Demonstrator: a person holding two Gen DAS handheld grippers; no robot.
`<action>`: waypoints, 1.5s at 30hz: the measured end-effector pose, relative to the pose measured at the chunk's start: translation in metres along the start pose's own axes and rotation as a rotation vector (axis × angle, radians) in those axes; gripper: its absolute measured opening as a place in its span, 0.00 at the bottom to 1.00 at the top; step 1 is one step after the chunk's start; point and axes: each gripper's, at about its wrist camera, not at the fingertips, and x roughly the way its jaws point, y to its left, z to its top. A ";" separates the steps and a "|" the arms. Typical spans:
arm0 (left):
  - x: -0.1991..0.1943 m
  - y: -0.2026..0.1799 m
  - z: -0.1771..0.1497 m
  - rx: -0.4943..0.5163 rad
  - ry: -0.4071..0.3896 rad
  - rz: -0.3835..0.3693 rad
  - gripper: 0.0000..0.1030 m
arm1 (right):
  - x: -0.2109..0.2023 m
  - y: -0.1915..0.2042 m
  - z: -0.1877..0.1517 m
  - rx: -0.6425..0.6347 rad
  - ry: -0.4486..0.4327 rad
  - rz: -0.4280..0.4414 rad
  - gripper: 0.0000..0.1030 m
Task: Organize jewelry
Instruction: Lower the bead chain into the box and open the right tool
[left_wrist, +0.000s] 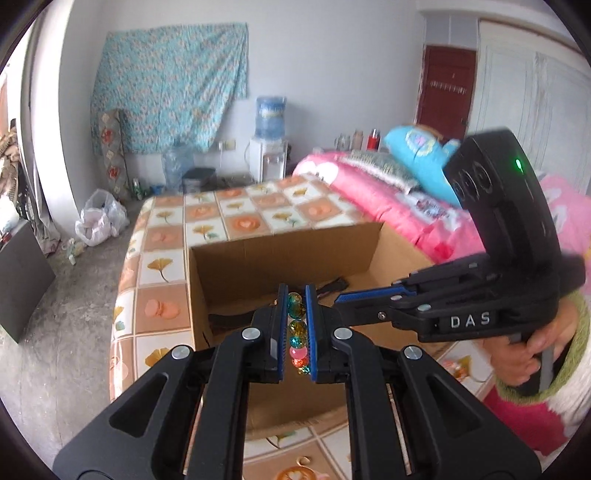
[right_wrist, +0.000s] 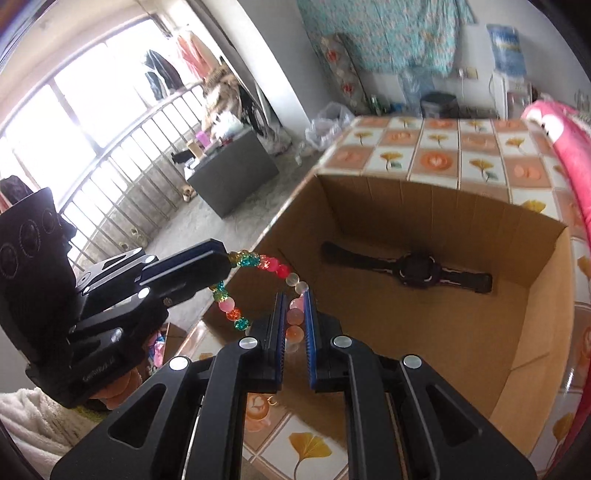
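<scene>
A bracelet of coloured beads (left_wrist: 297, 328) hangs in the air over the near corner of an open cardboard box (left_wrist: 280, 240). My left gripper (left_wrist: 296, 291) is shut on one side of it. From the right, my right gripper (left_wrist: 338, 299) reaches in to the same bracelet. In the right wrist view the bracelet (right_wrist: 273, 264) arcs between the two tools: my right gripper (right_wrist: 295, 295) is shut on its pale pink beads, and my left gripper (right_wrist: 225, 260) is clamped on its glittery beads. A black wristwatch (right_wrist: 413, 271) lies flat on the box floor (right_wrist: 424, 332).
The box stands on a bed with a tile-patterned sheet (left_wrist: 162, 266). A pink quilt (left_wrist: 369, 206) and a blue pillow (left_wrist: 417, 151) lie behind it to the right. A person's hand (left_wrist: 532, 350) grips the right tool. Plastic bags (left_wrist: 99, 221) and a dark cabinet (right_wrist: 232, 173) stand on the floor to the left.
</scene>
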 end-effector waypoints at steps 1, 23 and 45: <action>0.010 0.003 0.000 0.000 0.026 0.000 0.08 | 0.009 -0.005 0.004 0.011 0.030 0.001 0.09; 0.073 0.033 -0.010 -0.036 0.228 0.089 0.18 | 0.080 -0.057 0.006 0.274 0.234 0.061 0.10; -0.052 0.027 -0.103 -0.246 0.005 0.002 0.72 | -0.036 -0.025 -0.158 0.238 -0.085 0.179 0.39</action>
